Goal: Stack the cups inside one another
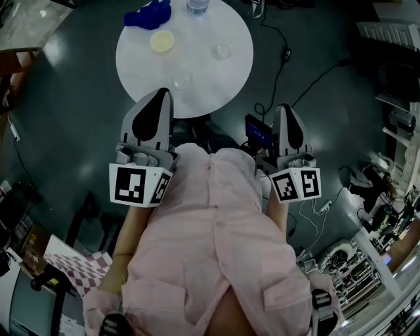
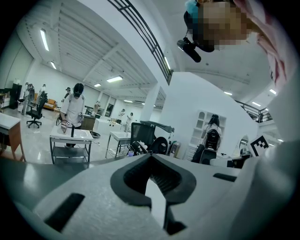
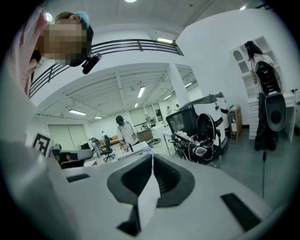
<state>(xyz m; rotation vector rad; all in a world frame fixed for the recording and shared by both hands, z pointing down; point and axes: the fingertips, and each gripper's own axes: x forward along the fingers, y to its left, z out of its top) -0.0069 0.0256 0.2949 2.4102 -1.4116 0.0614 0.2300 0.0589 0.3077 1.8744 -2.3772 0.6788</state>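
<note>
White table [image 1: 134, 62]: round, in front of the person, past both grippers.
Yellow cup [image 1: 161, 41]: on the table's far left part, by a blue cloth [image 1: 148, 14].
Clear cup [image 1: 223, 50]: on the table's right part.
Second clear cup [image 1: 184, 80]: faint, near the table's front edge.
Left gripper [image 1: 162, 92]: jaws pressed together, holding nothing; its tip shows at the table's front edge, near the second clear cup.
Right gripper [image 1: 284, 107]: jaws pressed together, holding nothing; off the table's right side, well apart from every cup.
</note>
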